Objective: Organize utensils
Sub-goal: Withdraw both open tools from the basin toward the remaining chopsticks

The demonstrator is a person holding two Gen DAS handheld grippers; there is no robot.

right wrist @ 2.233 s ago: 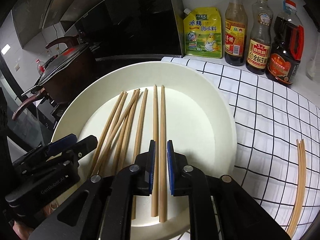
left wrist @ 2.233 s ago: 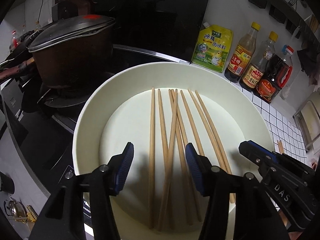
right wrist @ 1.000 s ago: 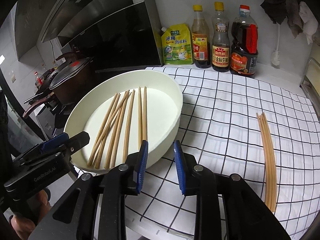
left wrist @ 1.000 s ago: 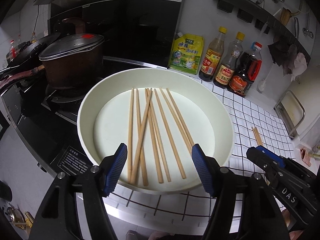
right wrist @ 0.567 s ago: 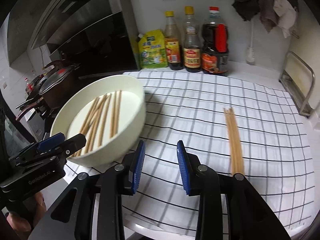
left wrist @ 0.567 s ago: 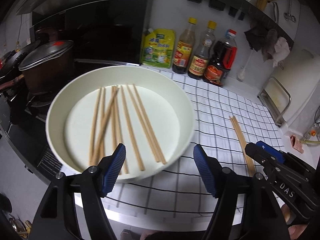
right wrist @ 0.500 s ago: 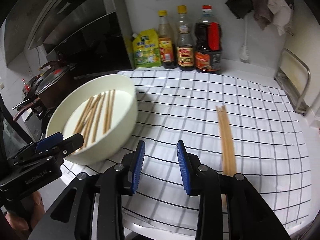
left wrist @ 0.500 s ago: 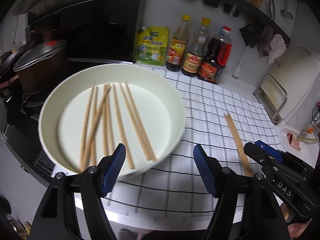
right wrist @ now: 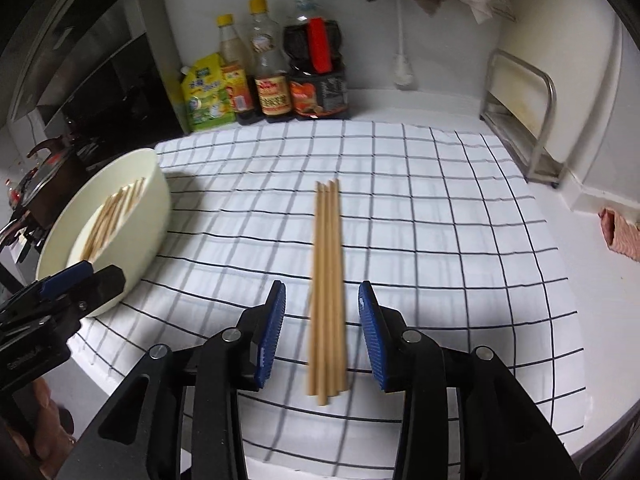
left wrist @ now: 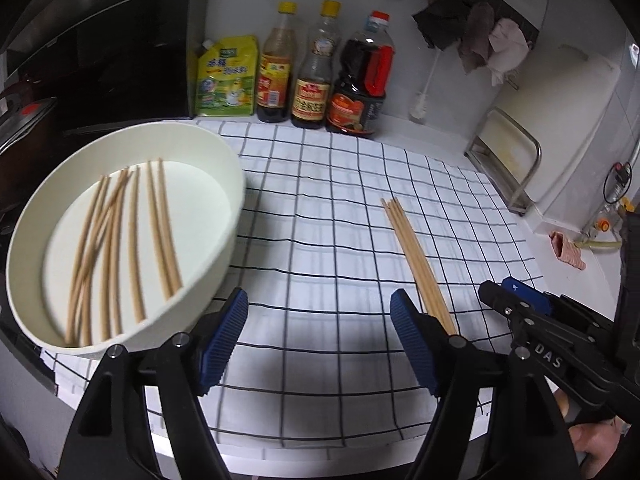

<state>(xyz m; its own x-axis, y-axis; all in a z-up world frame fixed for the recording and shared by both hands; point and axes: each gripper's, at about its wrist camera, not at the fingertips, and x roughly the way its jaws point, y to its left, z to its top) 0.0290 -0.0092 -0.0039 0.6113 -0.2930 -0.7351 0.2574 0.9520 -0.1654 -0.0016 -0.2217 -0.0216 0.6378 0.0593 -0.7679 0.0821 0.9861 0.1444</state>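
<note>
A cream bowl at the left of the checked cloth holds several loose wooden chopsticks. A neat bundle of chopsticks lies on the cloth to its right. My left gripper hovers over bare cloth between bowl and bundle, jaws opening, with nothing between them. In the right wrist view the bundle runs lengthwise between the opening jaws of my right gripper, and neither blue pad touches it. The bowl and the left gripper sit at that view's left.
Three sauce bottles and a yellow pouch line the back wall. A dark stove with a pot is left of the bowl. A metal rack and a pink rag stand at the right. The counter's front edge is close below.
Both grippers have swung right, from over the bowl to over the checked cloth. The right jaws have widened and now frame the bundle. The left jaws have widened a little.
</note>
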